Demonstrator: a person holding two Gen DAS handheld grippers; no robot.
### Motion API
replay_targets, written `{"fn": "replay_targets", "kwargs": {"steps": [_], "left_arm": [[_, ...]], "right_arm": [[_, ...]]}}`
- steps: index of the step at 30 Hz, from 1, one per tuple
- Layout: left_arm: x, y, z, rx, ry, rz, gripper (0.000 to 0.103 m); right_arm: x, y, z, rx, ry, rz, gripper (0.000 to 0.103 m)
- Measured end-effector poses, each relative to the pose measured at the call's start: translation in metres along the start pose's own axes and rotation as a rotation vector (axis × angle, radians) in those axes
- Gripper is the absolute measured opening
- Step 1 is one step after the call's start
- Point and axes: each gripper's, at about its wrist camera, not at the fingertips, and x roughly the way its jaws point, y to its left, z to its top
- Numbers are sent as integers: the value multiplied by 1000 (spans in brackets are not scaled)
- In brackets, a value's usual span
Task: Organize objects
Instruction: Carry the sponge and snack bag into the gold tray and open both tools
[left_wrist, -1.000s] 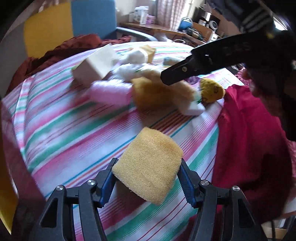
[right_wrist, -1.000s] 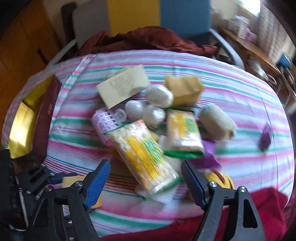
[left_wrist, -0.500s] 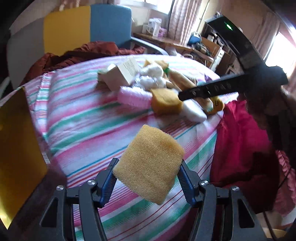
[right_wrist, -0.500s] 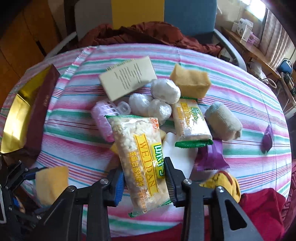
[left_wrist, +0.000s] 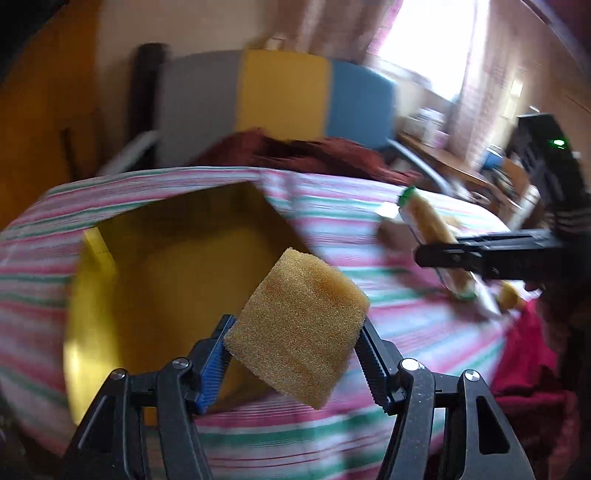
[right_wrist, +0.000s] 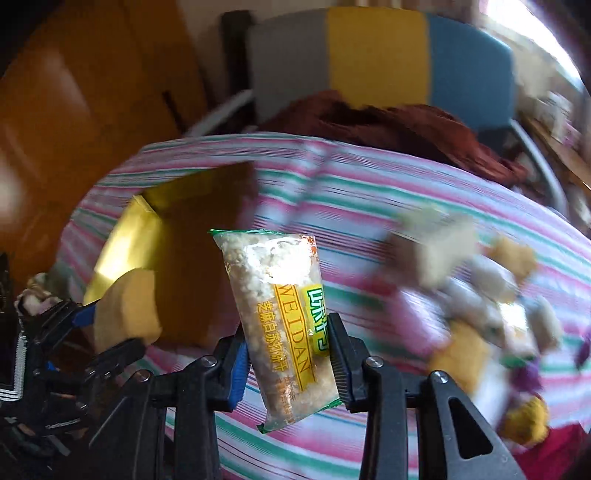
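My left gripper (left_wrist: 295, 354) is shut on a yellow sponge (left_wrist: 299, 325), held in the air in front of an open gold-lined box (left_wrist: 166, 266) on the striped tablecloth. My right gripper (right_wrist: 288, 365) is shut on a clear snack packet (right_wrist: 280, 317) with yellow and green print, lifted off the table. In the left wrist view the right gripper (left_wrist: 443, 256) shows at the right with the packet (left_wrist: 428, 225) sticking up from it. In the right wrist view the sponge (right_wrist: 127, 310) and left gripper (right_wrist: 103, 332) are at the lower left, beside the box (right_wrist: 155, 251).
A blurred pile of sponges, wrapped balls, a pale carton and packets (right_wrist: 480, 295) lies at the right of the round table (right_wrist: 332, 192). A dark red cloth (left_wrist: 295, 151) and a grey, yellow and blue chair (right_wrist: 376, 59) stand behind. Red fabric (left_wrist: 528, 373) hangs at the near right edge.
The right gripper closed on the snack packet and lifted it from the pile. Both grippers swung left toward the gold box, the left one still holding the sponge.
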Motion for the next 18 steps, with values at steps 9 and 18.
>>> {"fn": "replay_targets", "kwargs": {"steps": [9,18], "left_arm": [[-8,99,-28,-197,22,278,95],[-23,110,-48,-308,3,326,100]], "right_arm": [[70,114,33,-84,59,203,52],[74,140,4,-181,62,48,58]]}}
